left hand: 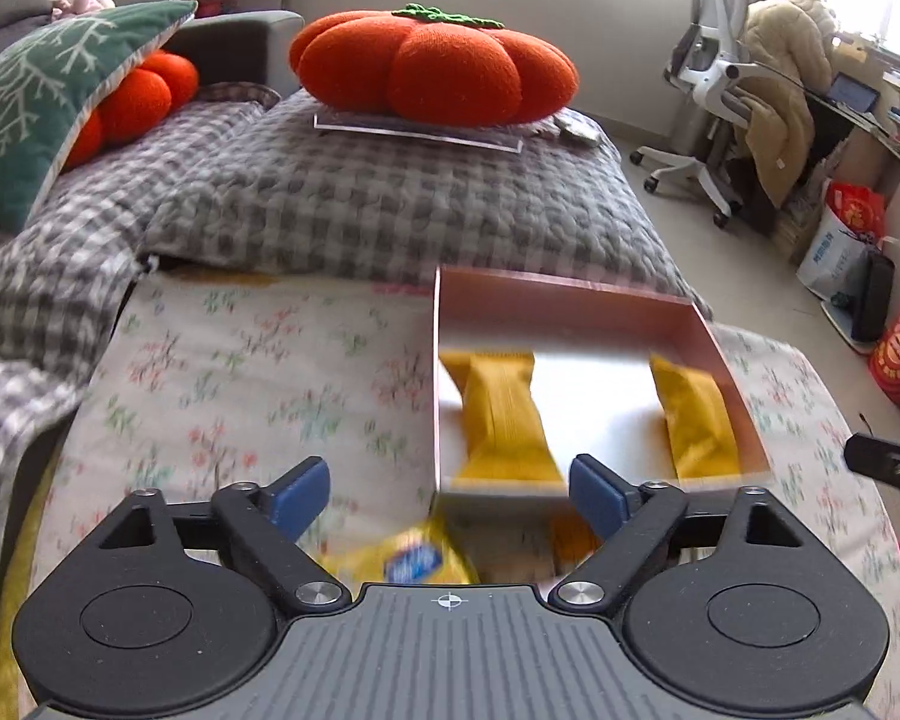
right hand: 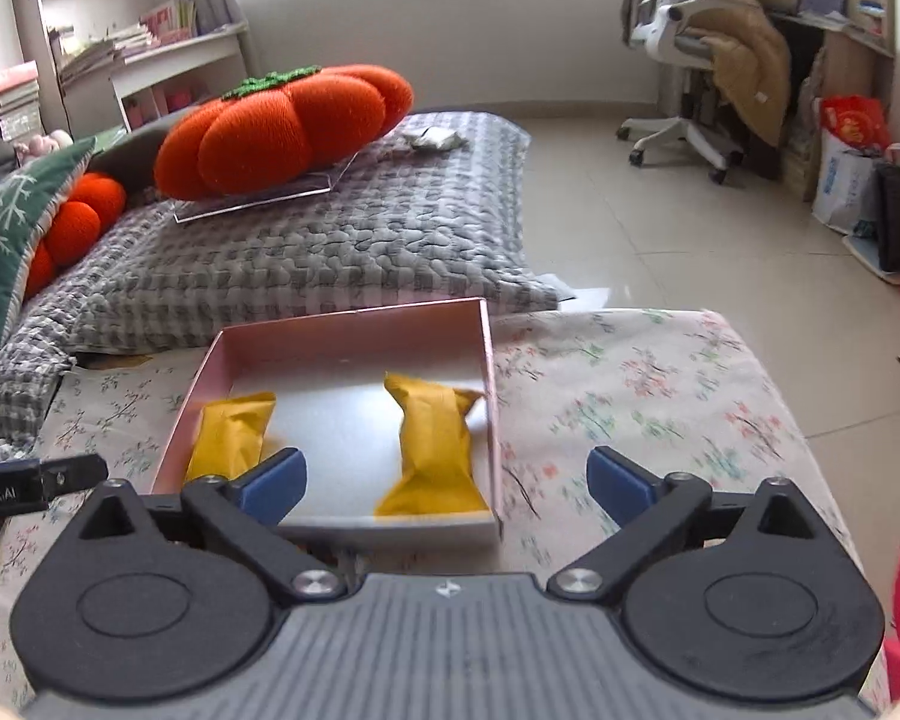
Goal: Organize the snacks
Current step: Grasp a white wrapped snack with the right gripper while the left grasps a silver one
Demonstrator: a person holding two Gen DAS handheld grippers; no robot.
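A shallow pink box point(left hand: 570, 291) with a white floor sits on a floral cloth point(left hand: 240, 372). Two yellow snack packets lie inside it, one at the left point(left hand: 504, 414) and one at the right point(left hand: 696, 420). My left gripper point(left hand: 450, 480) hangs open over the box's near left corner, nothing between its blue pads. Beneath it, outside the box, lies a blurred yellow packet with a blue logo point(left hand: 411, 564). In the right wrist view the same box point(right hand: 354, 321) holds the left packet point(right hand: 231, 432) and the right packet point(right hand: 435, 444). My right gripper point(right hand: 447, 474) stands wide open above the box's near edge, empty.
A grey checked blanket point(left hand: 390, 198) lies behind the box with an orange pumpkin cushion point(left hand: 432, 69) on a clear board. A green pillow point(left hand: 48, 96) is at the left. A white office chair point(right hand: 684, 60) and bags point(right hand: 846, 168) stand on the tiled floor to the right.
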